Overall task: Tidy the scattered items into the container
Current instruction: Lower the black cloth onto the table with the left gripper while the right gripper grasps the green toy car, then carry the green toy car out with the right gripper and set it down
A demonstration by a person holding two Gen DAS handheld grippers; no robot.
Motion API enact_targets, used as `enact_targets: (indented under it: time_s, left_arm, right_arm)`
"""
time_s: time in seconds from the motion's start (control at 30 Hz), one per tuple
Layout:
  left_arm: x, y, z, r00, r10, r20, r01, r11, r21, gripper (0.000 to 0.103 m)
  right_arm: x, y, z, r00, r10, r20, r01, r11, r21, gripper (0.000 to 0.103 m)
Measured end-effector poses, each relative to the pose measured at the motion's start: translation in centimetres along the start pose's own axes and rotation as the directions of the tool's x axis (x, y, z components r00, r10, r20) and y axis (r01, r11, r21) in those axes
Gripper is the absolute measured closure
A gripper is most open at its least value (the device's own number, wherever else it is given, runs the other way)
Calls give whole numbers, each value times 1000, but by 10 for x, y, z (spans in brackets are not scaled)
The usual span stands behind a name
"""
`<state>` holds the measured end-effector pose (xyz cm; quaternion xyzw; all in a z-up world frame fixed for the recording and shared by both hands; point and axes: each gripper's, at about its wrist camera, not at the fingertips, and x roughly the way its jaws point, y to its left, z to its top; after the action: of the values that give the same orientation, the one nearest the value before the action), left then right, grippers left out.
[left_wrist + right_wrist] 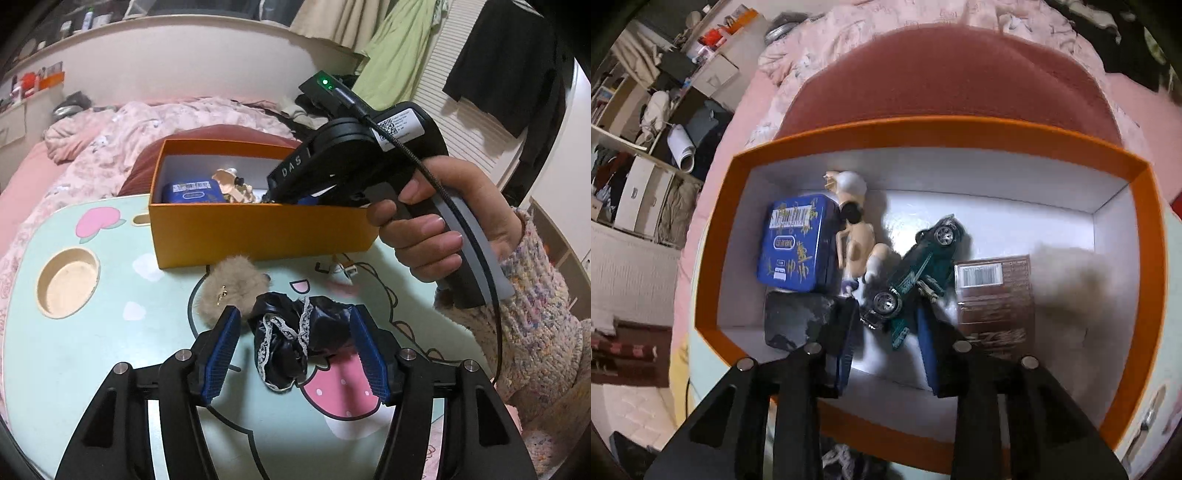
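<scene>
An orange box [258,232] stands on the lap table. My left gripper [293,332] is open, its pads on either side of a black lace-trimmed cloth [295,339] on the table. A beige fur pompom [232,291] lies just left of it. My right gripper [886,321] is open inside the box [713,236], just above a green toy car [916,266] lying on its side. It shows in the left wrist view [273,197] reaching into the box. The box also holds a blue tin [798,251], a figurine [857,236], a brown packet [997,295] and a grey block [794,321].
The mint-green table [92,350] has a round cup recess [68,282] at left. A small white item [345,267] lies by the box's right corner. A pink quilt [129,136] and a red cushion [942,81] lie behind.
</scene>
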<state>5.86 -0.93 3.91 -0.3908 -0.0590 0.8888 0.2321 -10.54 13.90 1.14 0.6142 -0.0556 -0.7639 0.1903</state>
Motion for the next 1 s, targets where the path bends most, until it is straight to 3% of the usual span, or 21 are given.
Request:
enact_targets:
  time_s: [0.1, 0.23, 0.4, 0.6, 0.7, 0.9, 1.0]
  left_arm:
    - [-2, 1, -1, 1000, 1, 10, -1, 1000, -10, 42]
    - [-4, 5, -1, 1000, 3, 23, -2, 1000, -31, 42]
    - [-7, 10, 1, 1000, 4, 31, -2, 999, -52, 42]
    - [-14, 18, 5, 999, 20, 49, -16, 997, -74, 42]
    - [-17, 24, 7, 998, 41, 54, -36, 996, -85, 42]
    - [-21, 35, 13, 996, 61, 66, -54, 992, -115, 42]
    - [-20, 35, 16, 996, 64, 69, -56, 991, -122, 42]
  right_arm:
    - [-9, 0, -1, 1000, -9, 20, 9, 1000, -13, 80]
    - [-30, -3, -9, 994, 55, 93, -53, 998, -20, 80]
    - [-90, -7, -32, 959, 107, 264, -89, 993, -78, 81]
    - [-126, -13, -70, 909, 171, 380, -128, 982, -135, 81]
    - [-122, -13, -87, 909, 173, 380, -131, 982, -132, 81]
    - [-114, -33, -116, 932, 84, 351, -50, 993, -104, 81]
    - [-110, -38, -119, 928, 122, 353, -92, 991, -100, 81]
